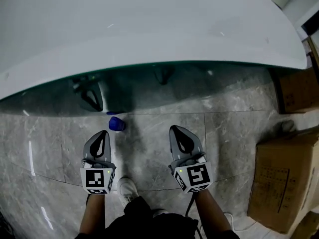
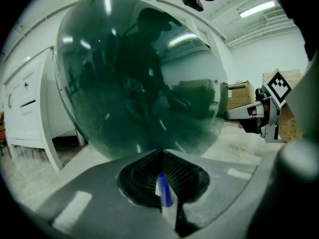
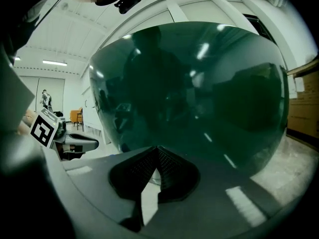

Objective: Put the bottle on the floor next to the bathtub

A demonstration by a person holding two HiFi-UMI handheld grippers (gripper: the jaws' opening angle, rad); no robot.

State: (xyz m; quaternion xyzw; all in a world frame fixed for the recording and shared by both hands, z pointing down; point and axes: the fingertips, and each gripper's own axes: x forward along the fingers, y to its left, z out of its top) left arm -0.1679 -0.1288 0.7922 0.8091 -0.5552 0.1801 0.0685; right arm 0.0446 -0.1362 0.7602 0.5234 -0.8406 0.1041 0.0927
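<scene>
- Apparently almost done: finds the blue bottle [image 1: 116, 123] down on the grey stone floor [image 1: 234, 133], just beside the dark green wall of the bathtub [image 1: 149, 24], left of centre.
- Places the left gripper [image 1: 102, 133] near the bottle, slightly nearer and to its left, apart from it in the head view.
- Reads that gripper's jaws as closed at the tips with nothing clamped; glimpses the bottle only as a blue sliver through the slit behind the tips in the left gripper view.
- Reads the right gripper [image 1: 180, 129] likewise: jaws together, holding nothing, only pale floor showing through the slit; hovers well right of the bottle.
- Cannot tell whether the bottle stands upright or lies on its side; looks from above like a short blue shape.
- Notes cardboard boxes [image 1: 281, 183] at the right, well apart from the bottle, and a shoe [image 1: 128, 187] near, between the grippers.
- Judges the placing complete; leaves, at most, drawing both grippers clear without knocking the bottle.
</scene>
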